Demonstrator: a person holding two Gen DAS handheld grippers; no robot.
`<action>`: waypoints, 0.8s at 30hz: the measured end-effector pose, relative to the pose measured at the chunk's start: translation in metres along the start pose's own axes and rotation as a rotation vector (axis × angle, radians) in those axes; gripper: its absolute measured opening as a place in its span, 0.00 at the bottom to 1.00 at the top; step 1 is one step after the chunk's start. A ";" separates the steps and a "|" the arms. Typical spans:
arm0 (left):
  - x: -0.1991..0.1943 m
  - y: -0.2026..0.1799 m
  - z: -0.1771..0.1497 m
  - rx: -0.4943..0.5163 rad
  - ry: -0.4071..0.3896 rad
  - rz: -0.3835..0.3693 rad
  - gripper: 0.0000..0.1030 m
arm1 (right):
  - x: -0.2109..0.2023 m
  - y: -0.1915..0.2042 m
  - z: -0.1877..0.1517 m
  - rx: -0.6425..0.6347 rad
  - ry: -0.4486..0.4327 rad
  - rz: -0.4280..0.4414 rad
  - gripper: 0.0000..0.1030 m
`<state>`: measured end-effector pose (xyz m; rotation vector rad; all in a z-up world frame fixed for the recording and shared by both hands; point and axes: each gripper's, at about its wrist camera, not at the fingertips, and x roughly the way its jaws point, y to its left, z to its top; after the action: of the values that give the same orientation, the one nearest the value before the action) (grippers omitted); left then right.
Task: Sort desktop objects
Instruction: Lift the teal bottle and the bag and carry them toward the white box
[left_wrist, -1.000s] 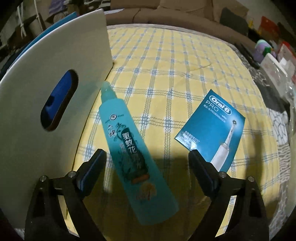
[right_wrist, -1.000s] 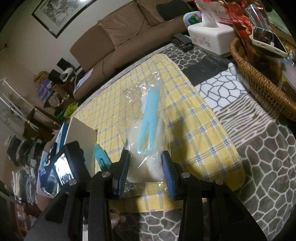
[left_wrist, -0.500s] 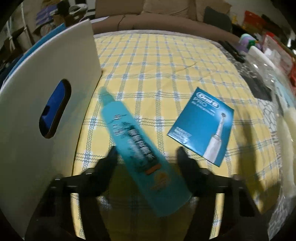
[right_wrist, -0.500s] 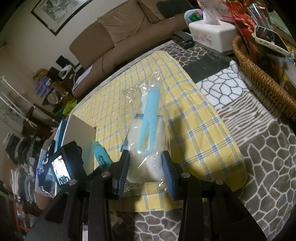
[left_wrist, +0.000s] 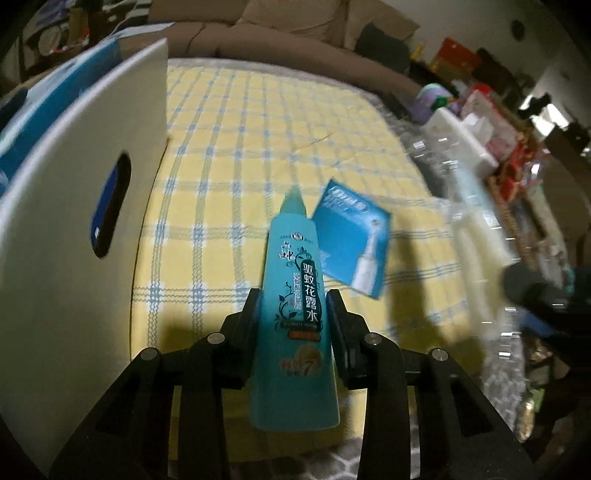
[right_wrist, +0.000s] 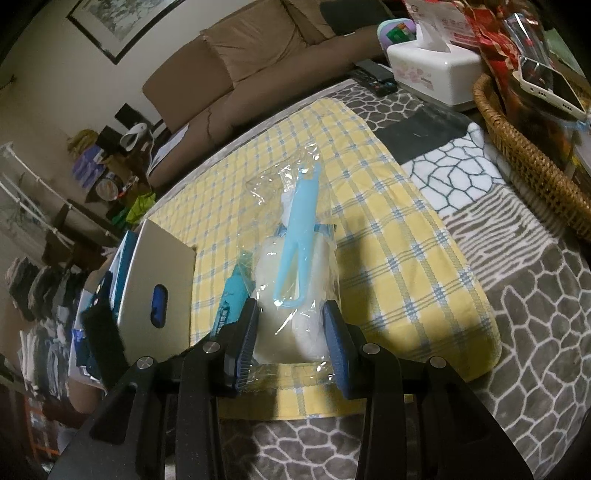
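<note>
Gripping the teal bottle (left_wrist: 295, 302) lengthwise along its fingers, the left gripper (left_wrist: 293, 314) sits beside the white box (left_wrist: 74, 221) on its left, while the right gripper (right_wrist: 291, 332) clamps the plastic bag (right_wrist: 291, 280).

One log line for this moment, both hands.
left hand-held gripper: shut on teal bottle | right hand-held gripper: shut on bagged duster | booklet: on cloth

You're working in a dim living room with a brown sofa (right_wrist: 236, 70) along the far side and a framed picture (right_wrist: 118, 22) on the pale wall above it. Off to the left you've got a white rack (right_wrist: 33, 199) and piles of clutter on the floor.
</note>
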<state>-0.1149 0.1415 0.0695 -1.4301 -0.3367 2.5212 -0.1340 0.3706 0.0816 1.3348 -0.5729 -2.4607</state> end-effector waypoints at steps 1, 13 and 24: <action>-0.006 -0.002 0.001 0.012 -0.008 -0.007 0.31 | 0.000 0.001 -0.001 -0.003 0.000 0.000 0.35; 0.010 -0.012 -0.010 0.166 0.052 0.073 0.30 | 0.008 0.010 -0.010 -0.010 0.035 -0.057 0.35; 0.020 -0.006 -0.007 0.141 0.040 0.004 0.31 | 0.037 0.013 -0.015 -0.037 0.114 -0.094 0.35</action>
<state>-0.1181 0.1534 0.0516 -1.4253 -0.1461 2.4614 -0.1400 0.3408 0.0531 1.5073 -0.4453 -2.4358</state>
